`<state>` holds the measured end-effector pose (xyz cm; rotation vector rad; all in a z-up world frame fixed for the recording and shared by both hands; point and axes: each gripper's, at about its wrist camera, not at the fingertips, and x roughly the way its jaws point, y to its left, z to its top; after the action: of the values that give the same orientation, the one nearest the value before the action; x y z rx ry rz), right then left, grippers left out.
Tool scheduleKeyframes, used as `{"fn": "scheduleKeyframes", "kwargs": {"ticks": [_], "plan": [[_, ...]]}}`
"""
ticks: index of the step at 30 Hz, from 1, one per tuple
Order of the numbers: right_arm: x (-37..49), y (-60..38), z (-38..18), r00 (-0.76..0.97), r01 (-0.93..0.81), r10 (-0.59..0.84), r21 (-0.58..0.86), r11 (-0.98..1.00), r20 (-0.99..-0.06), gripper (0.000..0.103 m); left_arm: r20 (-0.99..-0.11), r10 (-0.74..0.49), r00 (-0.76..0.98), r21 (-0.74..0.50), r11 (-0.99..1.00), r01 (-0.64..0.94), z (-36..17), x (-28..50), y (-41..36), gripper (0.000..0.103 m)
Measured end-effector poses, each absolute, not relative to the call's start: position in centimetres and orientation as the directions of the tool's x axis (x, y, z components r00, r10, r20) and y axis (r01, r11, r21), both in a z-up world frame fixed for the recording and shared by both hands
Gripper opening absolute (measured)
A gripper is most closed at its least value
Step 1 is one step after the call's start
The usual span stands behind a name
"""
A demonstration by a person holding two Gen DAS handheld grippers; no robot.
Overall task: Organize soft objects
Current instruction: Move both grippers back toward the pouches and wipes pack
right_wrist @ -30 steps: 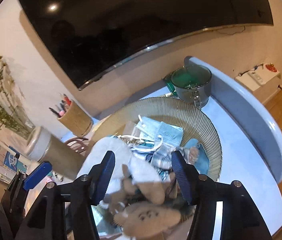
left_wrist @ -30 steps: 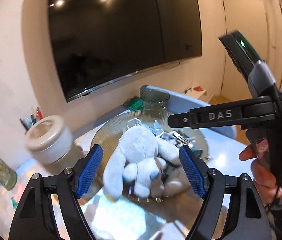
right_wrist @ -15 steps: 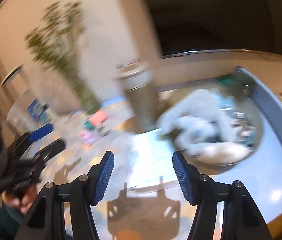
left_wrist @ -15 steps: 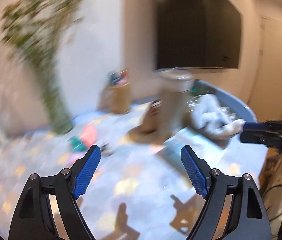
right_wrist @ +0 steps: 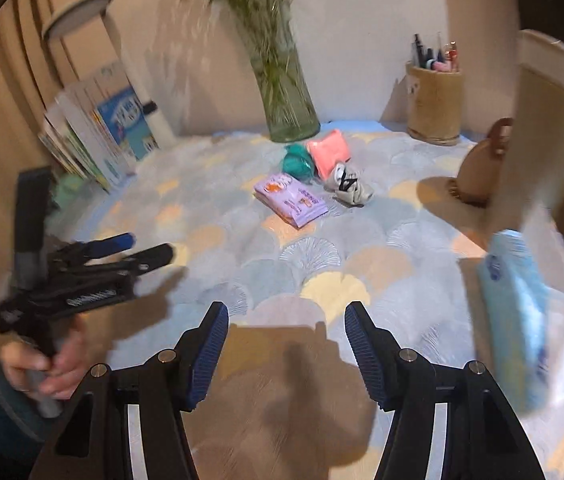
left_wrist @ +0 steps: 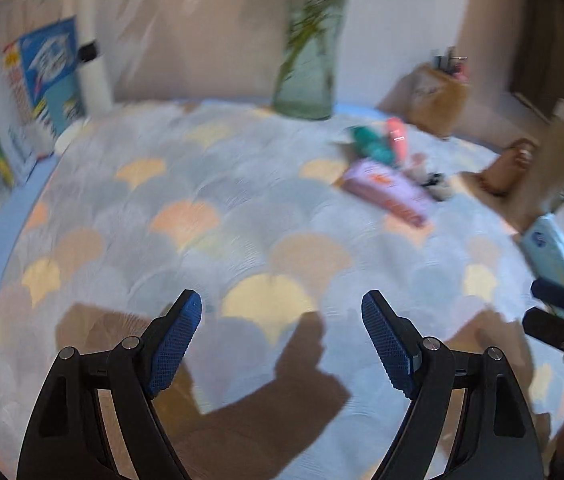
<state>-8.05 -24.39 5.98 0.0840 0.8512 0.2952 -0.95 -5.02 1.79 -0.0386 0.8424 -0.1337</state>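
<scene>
Left wrist: plush gone, tablecloth [left_wrist: 241,216] instead.

Matt patterned tablecloth [right_wrist: 322,256], clear glass vase [right_wrist: 288,112], woven pen holder [right_wrist: 434,108], glossy purple packet [right_wrist: 290,199].

Blue pack [right_wrist: 516,328] – blurred, label unreadable

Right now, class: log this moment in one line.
left gripper: open, empty | right gripper: open, empty | purple packet, pink pouch: on cloth, untouched
</scene>
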Motion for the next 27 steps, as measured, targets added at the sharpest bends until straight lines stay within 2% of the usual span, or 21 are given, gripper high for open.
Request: {"fn": "scheduleKeyframes", "kwargs": {"ticks": [3, 6, 13, 17, 21, 24, 27], "plan": [[-6.3, -24.7, 3.1, 0.59, -0.192, 0.312, 0.246, 0.95, -0.745, 0.059, -0.76, -0.05, 0.648, -0.031, 0.999, 0.04, 0.4, -0.6, -4.5, 0.081], [-5.5, -25.2, 1.5, 0.571, -0.15, 0.298, 0.261, 0.954, -0.765, 0.059, -0.772, -0.046, 0.634, -0.052, 0.999, 0.008, 0.0, -0.3, -3.8, 0.081], [-5.6, -25.9, 1.7, 0.583, -0.126, 0.286, 0.263, 0.957, -0.76, 0.061, -0.785, -0.004, 0.619, 0.013, 1.0, 0.022, 0.0, -0.2, -4.9, 0.081], [-5.3, -25.8, 3.4, 0.543, -0.07, 0.265, 0.271, 0.96, -0.797, 0.061, -0.794, -0.142, 0.592, -0.12, 0.99, 0.077, 3.1, -0.1, -5.4, 0.081], [-2.8, -26.1, 7.0, 0.579, -0.085, 0.297, 0.307, 0.948, -0.759, 0.061, -0.778, -0.242, 0.58, -0.219, 0.969, 0.112, 6.4, 2.9, -7.3, 0.081], [0.7, -27.0, 7.6, 0.624, -0.035, 0.221, 0.255, 0.966, -0.749, 0.061, -0.74, -0.298, 0.603, -0.285, 0.951, 0.119, 6.9, 5.7, -9.1, 0.081], [3.5, -28.1, 6.5, 0.635, -0.021, 0.222, 0.271, 0.962, -0.74, 0.055, -0.747, -0.313, 0.586, -0.318, 0.943, 0.099, 5.7, 8.5, -11.3, 0.081]]}}
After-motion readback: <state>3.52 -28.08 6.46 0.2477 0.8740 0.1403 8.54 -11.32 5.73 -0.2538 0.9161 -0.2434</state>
